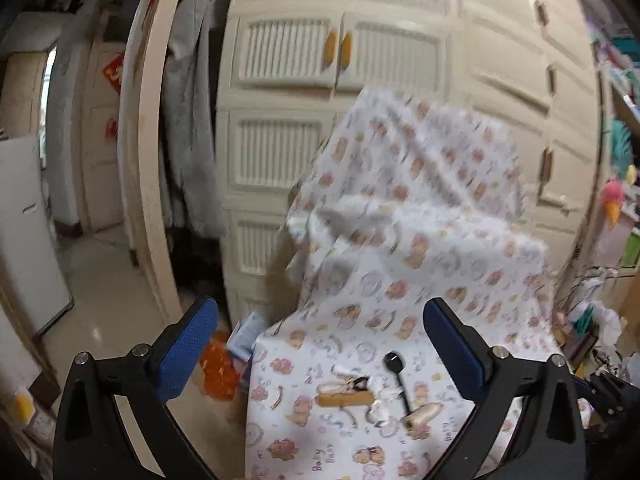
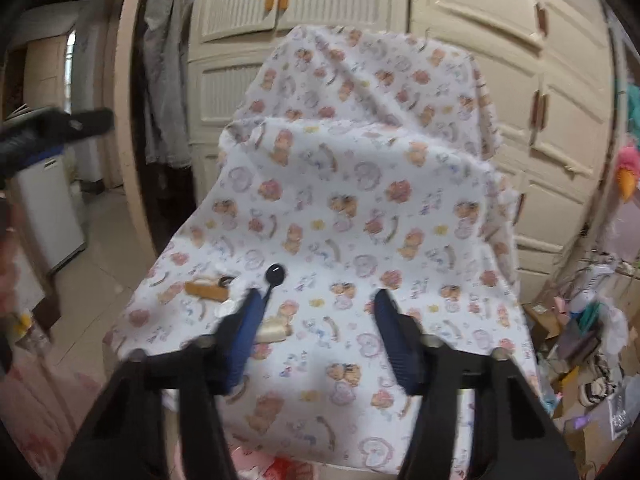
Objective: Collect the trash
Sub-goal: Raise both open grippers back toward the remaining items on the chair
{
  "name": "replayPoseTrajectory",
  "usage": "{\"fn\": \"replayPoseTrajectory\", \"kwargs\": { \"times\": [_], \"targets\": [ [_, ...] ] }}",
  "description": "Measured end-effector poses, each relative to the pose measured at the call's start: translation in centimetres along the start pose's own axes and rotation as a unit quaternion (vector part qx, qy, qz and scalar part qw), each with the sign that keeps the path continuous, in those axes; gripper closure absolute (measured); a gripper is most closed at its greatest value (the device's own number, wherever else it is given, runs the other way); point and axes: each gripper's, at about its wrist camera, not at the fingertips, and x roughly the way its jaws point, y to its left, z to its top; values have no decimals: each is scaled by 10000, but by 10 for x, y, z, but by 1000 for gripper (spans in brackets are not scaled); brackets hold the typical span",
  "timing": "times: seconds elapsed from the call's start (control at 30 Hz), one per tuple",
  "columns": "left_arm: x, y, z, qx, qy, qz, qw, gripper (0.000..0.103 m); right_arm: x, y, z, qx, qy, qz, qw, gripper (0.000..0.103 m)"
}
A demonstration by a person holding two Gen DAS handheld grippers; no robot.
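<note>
A bear-print cloth (image 1: 400, 280) covers a raised surface, and the trash lies on its near part. There I see a black plastic spoon (image 1: 396, 376), a brown stick-shaped piece (image 1: 346, 399), white crumpled scraps (image 1: 382, 408) and a small cream roll (image 1: 420, 420). My left gripper (image 1: 320, 312) hangs above them, wide open with nothing in it. In the right wrist view the spoon (image 2: 276, 276), the brown piece (image 2: 204, 290) and the cream roll (image 2: 272, 330) lie beside the left finger of my right gripper (image 2: 318, 296). That gripper is open, with only cloth (image 2: 360, 200) showing in the gap.
Cream louvred cabinets (image 1: 288, 152) and a wardrobe (image 2: 520, 80) stand behind the cloth. An orange bag (image 1: 218, 368) and boxes lie on the floor at left. Cluttered boxes and bags (image 2: 580, 332) crowd the right. A white appliance (image 1: 28, 232) stands far left.
</note>
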Motion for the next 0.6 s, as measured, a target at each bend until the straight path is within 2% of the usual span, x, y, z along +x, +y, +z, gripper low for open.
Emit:
{"fn": "replayPoseTrajectory", "kwargs": {
  "times": [0.1,0.17,0.27,0.33,0.43,0.6],
  "targets": [
    [27,14,-20,-404,502,-97,9979,7,10,-3,-9,136,109,89,9998,68],
    [43,22,-34,-604,838,-24,9946,7,18,-5,-17,195,236,167,9994,68],
    [64,27,-48,-599,1352,82,9890,9,31,-10,-27,345,420,259,9982,67],
    [76,29,-53,-602,1614,2,9851,9,40,-13,-30,485,526,347,9968,51],
    [90,31,-60,-691,1908,121,9791,8,54,-11,-33,547,642,448,9954,44],
    [108,35,-68,-1019,2289,-108,9680,8,81,6,-33,404,863,555,9939,35]
  ]
}}
